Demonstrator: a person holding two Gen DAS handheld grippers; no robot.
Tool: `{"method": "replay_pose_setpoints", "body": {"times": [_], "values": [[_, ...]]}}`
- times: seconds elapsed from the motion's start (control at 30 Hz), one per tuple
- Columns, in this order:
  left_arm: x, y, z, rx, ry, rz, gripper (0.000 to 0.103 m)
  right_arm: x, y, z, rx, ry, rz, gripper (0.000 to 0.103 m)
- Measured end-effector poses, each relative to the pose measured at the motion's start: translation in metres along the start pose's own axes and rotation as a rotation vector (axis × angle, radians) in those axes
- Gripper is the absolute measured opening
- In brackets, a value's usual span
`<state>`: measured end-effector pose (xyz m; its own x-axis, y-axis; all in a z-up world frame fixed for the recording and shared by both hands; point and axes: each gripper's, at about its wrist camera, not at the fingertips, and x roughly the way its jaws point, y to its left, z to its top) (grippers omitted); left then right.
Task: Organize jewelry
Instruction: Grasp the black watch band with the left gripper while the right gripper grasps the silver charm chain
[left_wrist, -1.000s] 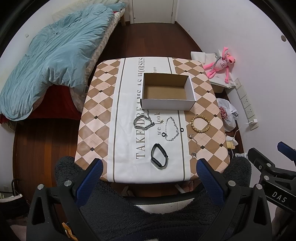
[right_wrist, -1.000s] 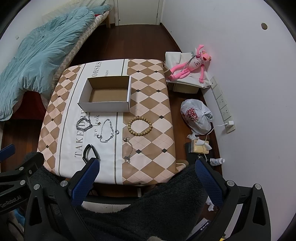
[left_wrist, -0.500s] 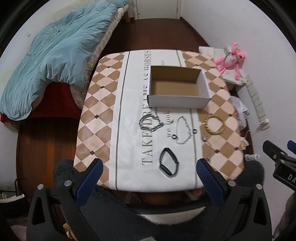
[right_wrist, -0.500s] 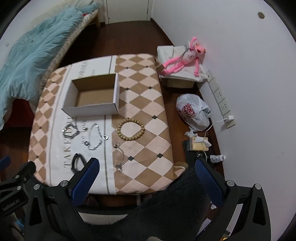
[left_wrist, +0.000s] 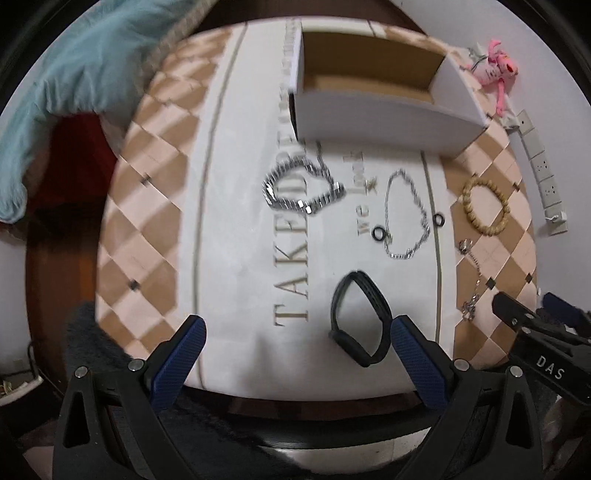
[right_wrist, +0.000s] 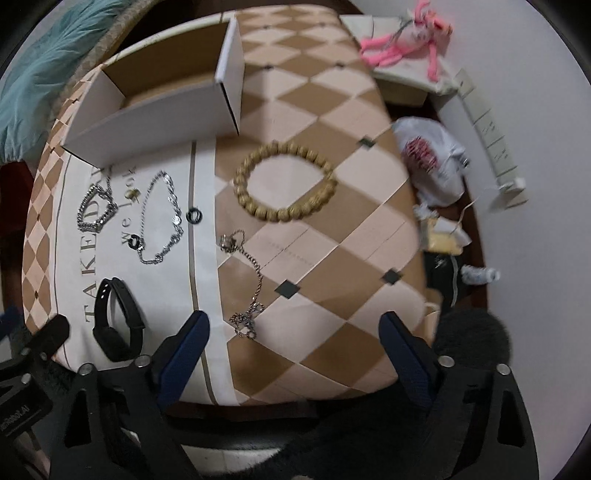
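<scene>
Left wrist view: my left tongs (left_wrist: 297, 341) gape empty above the black band (left_wrist: 360, 318); my right tongs (right_wrist: 293, 338) are closing, empty, over the tabletop (right_wrist: 332, 258).

Table (right_wrist: 332, 258): box (right_wrist: 155, 107), bracelets (right_wrist: 286, 184), chains (right_wrist: 247, 280).
</scene>
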<state>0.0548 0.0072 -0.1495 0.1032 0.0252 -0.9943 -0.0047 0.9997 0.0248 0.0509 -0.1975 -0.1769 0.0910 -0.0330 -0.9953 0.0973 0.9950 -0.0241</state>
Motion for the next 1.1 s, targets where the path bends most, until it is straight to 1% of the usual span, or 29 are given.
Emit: {"method": "replay_pose_setpoints", "body": {"times": [0.07,0.17,0.3,0.37,0.4,0.47,0.5,0.53,0.57,0.6,0.63,0.73,0.87,1.03,1.1], "values": [[0.012,-0.004,-0.001,-0.001,0.032,-0.011,0.102,0.012,0.0,-0.002,0.004,0.012,0.002,0.085],[0.027,-0.009,-0.005,-0.007,0.07,-0.052,0.102,0.024,-0.004,-0.005,0.019,0.018,0.002,0.083],[0.041,-0.019,-0.009,-0.005,0.086,-0.084,0.101,0.032,-0.011,-0.009,0.033,0.021,0.004,0.082],[0.046,-0.024,-0.012,0.006,0.085,-0.087,0.099,0.032,-0.014,-0.009,0.036,0.023,0.01,0.08],[0.048,-0.026,-0.013,0.013,0.082,-0.085,0.095,0.033,-0.016,-0.01,0.037,0.024,0.008,0.08],[0.052,-0.031,-0.015,0.035,0.078,-0.064,0.083,0.033,-0.017,-0.011,0.04,0.024,0.011,0.079],[0.054,-0.032,-0.016,0.046,0.076,-0.06,0.068,0.033,-0.018,-0.011,0.041,0.025,0.012,0.079],[0.054,-0.032,-0.018,0.059,0.063,-0.038,0.065,0.033,-0.018,-0.011,0.041,0.024,0.014,0.078],[0.053,-0.032,-0.02,0.074,0.04,-0.039,0.062,0.032,-0.018,-0.012,0.041,0.023,0.018,0.077],[0.052,-0.031,-0.022,0.085,0.025,-0.038,0.051,0.032,-0.018,-0.012,0.04,0.021,0.021,0.077],[0.051,-0.03,-0.023,0.09,0.015,-0.037,0.047,0.032,-0.018,-0.012,0.04,0.021,0.024,0.077],[0.049,-0.019,-0.027,0.094,0.001,-0.017,0.047,0.031,-0.014,-0.014,0.027,0.022,0.035,0.076],[0.049,0.01,-0.033,0.075,-0.021,0.017,0.047,0.03,0.0,-0.018,0.007,0.021,0.055,0.076],[0.046,0.04,-0.041,0.043,-0.02,0.01,0.046,0.025,0.011,-0.013,-0.001,-0.039,0.094,0.073],[0.044,0.049,-0.043,0.04,-0.019,0.007,0.045,0.026,0.017,-0.007,-0.014,-0.058,0.096,0.068]]}}
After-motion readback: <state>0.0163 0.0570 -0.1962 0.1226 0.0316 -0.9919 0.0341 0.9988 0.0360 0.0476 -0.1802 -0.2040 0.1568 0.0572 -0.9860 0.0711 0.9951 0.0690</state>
